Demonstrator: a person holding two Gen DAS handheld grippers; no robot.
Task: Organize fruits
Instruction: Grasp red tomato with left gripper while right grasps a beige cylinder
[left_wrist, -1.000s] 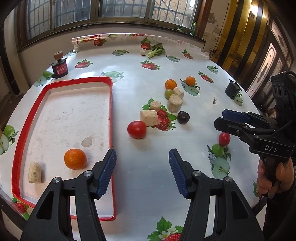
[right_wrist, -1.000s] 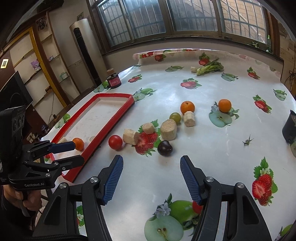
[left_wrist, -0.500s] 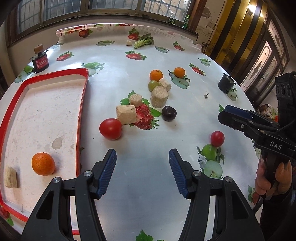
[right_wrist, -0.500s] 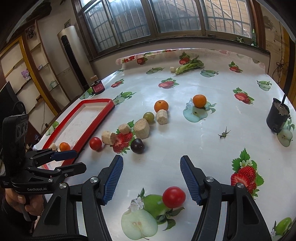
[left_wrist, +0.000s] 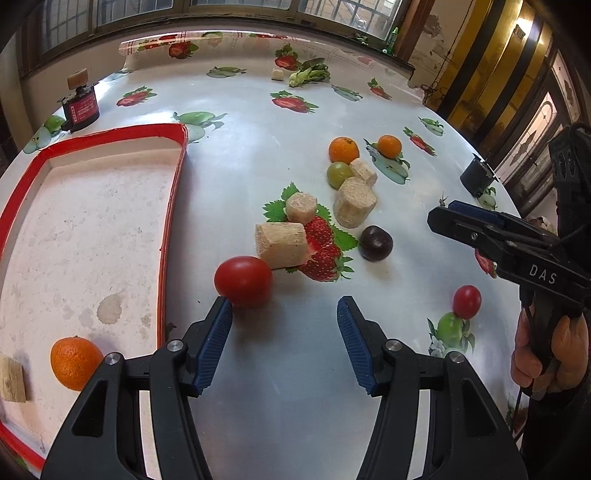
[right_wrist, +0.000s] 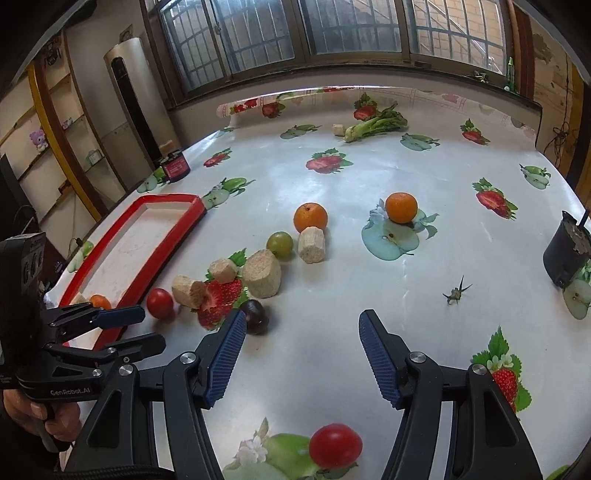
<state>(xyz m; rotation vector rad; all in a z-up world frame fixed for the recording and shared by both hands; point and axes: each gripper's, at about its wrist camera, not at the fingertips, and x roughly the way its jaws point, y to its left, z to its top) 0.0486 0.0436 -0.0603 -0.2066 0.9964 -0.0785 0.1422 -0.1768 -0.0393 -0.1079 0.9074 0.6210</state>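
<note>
Now the left claw (left_wrist: 283, 314) has apparently neared the tomato (left_wrist: 243, 281).

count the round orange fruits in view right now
3. One round orange fruit lies inside the red-rimmed tray. A second sits on the table beside the green grape. The third rests farther right on a printed apple. None seems hidden.

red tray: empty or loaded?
Loaded, barely: one orange and a beige chunk lie in the red tray.
</note>
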